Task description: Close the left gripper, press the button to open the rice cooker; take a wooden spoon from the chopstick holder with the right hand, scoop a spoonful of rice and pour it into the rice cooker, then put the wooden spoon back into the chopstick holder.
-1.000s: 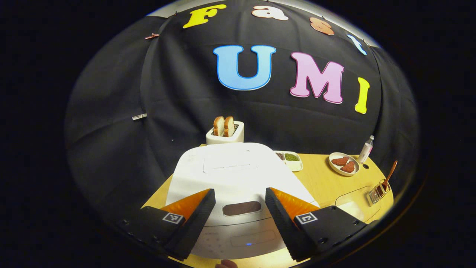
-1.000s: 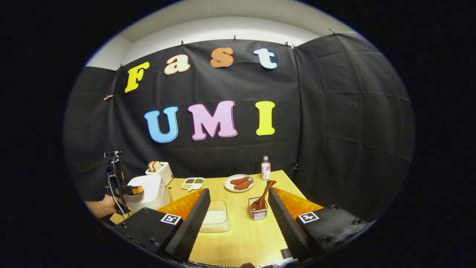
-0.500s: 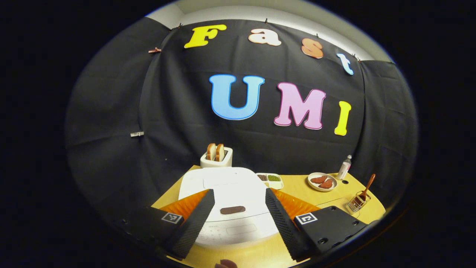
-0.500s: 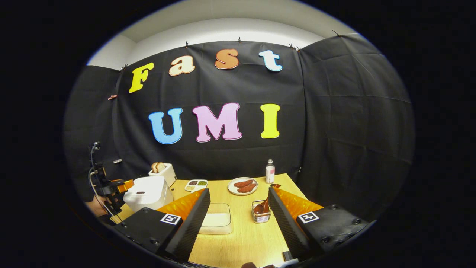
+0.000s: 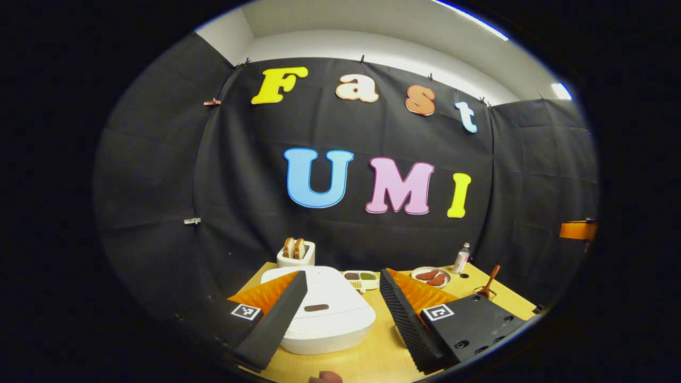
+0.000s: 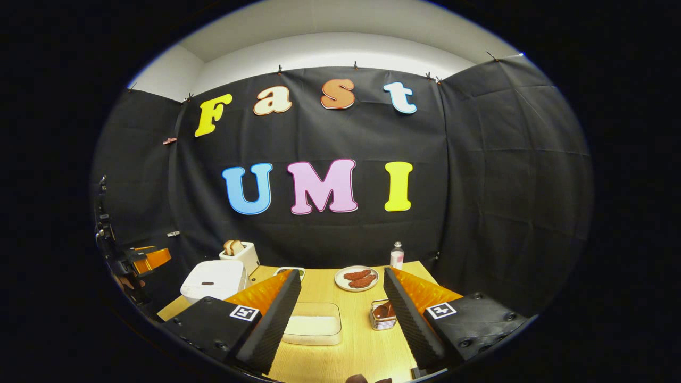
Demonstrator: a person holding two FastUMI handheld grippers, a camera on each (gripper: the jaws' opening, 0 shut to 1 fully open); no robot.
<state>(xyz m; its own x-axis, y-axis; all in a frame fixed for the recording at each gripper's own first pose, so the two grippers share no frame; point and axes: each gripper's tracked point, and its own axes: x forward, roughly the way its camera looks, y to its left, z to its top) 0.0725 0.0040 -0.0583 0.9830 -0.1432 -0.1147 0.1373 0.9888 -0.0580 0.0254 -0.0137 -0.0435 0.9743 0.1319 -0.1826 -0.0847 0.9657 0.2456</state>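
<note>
Your left gripper (image 5: pixel 340 298) has its fingers wide apart w/ nothing between them, held above the table (image 5: pixel 372 356) and short of the rice cooker (image 5: pixel 330 316), which sits lid-down at the table's left end; its dark button (image 5: pixel 316 307) shows on the front of the lid, untouched. Behind the cooker there's a toaster (image 5: pixel 296 254) w/ two bread slices, and just right of it a divided dish of beans (image 5: pixel 362 277). Your right gripper (image 6: pixel 340 306) is also spread open, gripping nothing, hovering near the table's front edge. Between its fingers you've got the clear container of rice (image 6: pixel 313 324) on the left and the wire chopstick holder (image 6: pixel 383 315) close by the right finger; the wooden spoon (image 5: pixel 488 283) stands in that holder, handle leaning up & right in the left gripper view. Farther back: a plate of meat (image 6: pixel 356 278) and a small bottle (image 6: pixel 396 255).
</note>
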